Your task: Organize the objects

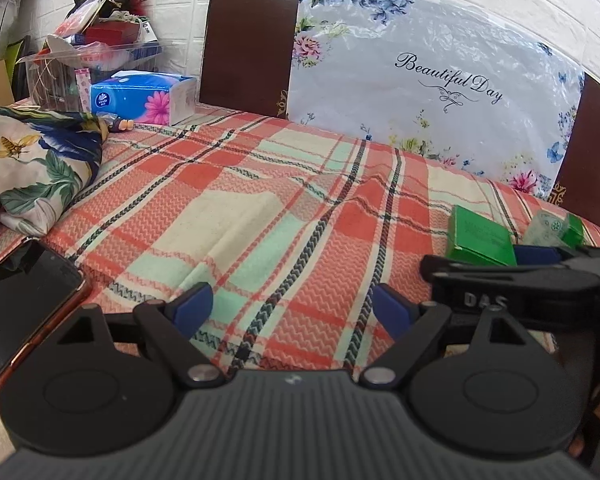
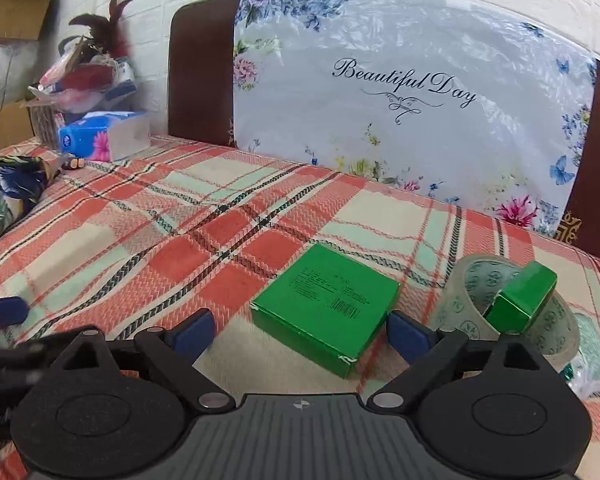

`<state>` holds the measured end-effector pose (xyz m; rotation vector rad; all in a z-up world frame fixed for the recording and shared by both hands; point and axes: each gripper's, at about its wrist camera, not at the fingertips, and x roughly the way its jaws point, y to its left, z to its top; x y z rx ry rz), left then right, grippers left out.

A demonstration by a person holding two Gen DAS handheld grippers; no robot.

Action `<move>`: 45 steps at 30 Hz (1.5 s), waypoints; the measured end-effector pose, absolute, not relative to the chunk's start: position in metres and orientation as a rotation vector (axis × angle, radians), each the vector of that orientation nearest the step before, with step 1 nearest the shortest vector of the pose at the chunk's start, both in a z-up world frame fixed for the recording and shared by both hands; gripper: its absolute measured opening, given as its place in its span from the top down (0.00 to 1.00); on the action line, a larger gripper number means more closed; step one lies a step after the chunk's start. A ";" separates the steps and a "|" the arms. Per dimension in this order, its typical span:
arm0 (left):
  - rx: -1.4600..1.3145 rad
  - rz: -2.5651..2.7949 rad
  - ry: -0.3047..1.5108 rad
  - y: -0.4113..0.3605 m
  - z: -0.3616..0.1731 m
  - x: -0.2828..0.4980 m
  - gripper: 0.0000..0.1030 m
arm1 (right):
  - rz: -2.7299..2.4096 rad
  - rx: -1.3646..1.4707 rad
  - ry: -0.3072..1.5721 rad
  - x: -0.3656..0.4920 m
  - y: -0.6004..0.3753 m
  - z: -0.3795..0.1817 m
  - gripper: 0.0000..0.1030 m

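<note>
A flat green box (image 2: 326, 312) lies on the plaid tablecloth (image 2: 204, 240), printed side up with a barcode showing, and serves as the landmark here. The right gripper (image 2: 300, 330) hovers just in front of it with its blue-padded jaws spread wide and released; the near edge of the box sits between the fingertips, but neither pad presses on it. Just right of the box stands a roll of clear tape (image 2: 468, 300) on its edge, with a small green box (image 2: 524, 296) tilted across its opening and resting on its rim (how far it reaches inside cannot be told). A crumpled plastic wrapper (image 2: 588, 376) lies to the right of the box, beyond the tape.

The left gripper (image 1: 290, 310) is well to the left of the green box, over bare cloth, jaws open and holding nothing. Further left of the box a dark phone (image 1: 20, 304) lies flat, with a floral cloth bundle (image 1: 40, 160) behind it. Far behind and left of the box sits a blue tissue pack (image 1: 144, 98), and directly behind the box a floral plastic-wrapped cushion (image 1: 432, 76) reading "Beautiful Day" leans against dark chair backs (image 1: 248, 40).
</note>
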<state>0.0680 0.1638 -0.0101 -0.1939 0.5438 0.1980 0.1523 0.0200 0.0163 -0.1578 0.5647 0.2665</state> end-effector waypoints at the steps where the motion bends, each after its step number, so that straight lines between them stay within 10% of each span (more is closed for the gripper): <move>1: -0.193 0.199 0.544 0.164 -0.010 0.068 0.14 | 0.266 -0.161 0.570 0.155 0.023 0.015 0.15; 4: -0.189 0.199 0.546 0.164 -0.010 0.068 0.14 | 0.273 -0.132 0.578 0.157 0.020 0.014 0.39; 26: -0.057 0.139 0.663 0.147 -0.005 0.094 0.07 | 0.011 -0.053 0.585 -0.029 -0.161 0.009 0.40; 41: 0.633 0.727 0.322 0.269 0.191 0.010 0.10 | -0.023 0.011 0.581 -0.048 -0.195 0.006 0.38; 45: 0.268 0.839 0.392 0.330 0.219 -0.034 0.15 | -0.007 0.005 0.583 -0.047 -0.194 0.006 0.37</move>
